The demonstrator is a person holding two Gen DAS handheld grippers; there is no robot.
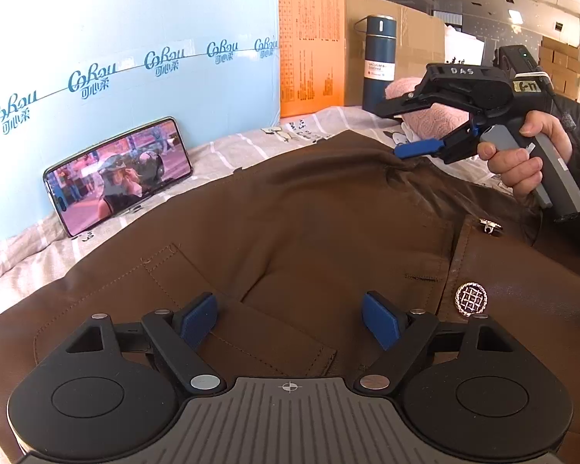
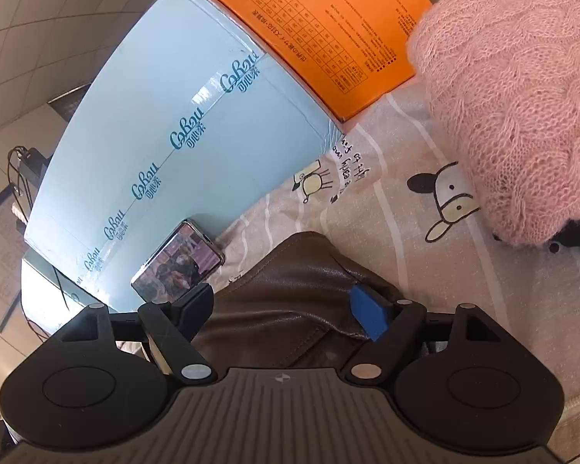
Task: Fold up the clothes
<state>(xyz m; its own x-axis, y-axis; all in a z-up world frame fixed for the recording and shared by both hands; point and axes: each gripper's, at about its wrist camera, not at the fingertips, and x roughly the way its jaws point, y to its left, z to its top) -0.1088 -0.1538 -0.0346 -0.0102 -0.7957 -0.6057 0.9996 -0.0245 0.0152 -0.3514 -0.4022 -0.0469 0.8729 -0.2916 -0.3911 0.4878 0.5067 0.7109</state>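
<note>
A brown leather jacket (image 1: 309, 224) lies spread over a printed bedsheet (image 1: 243, 143), with a pocket seam and a metal button (image 1: 471, 298) showing. My left gripper (image 1: 290, 321) hovers low over the pocket area, jaws wide open and nothing pinched. A person's hand (image 1: 522, 162) holds my right gripper (image 1: 404, 129) at the jacket's far edge, one blue fingertip (image 1: 417, 149) touching the leather. In the right wrist view a folded corner of the jacket (image 2: 290, 270) lies between the wide jaws of the right gripper (image 2: 282, 313); the pads do not squeeze it.
A pink knit sweater (image 2: 514, 96) lies on the sheet just beyond the jacket. A phone (image 1: 120, 178) leans on a light blue box (image 1: 135, 58). An orange box (image 1: 311, 46) and a dark blue flask (image 1: 379, 65) stand at the back.
</note>
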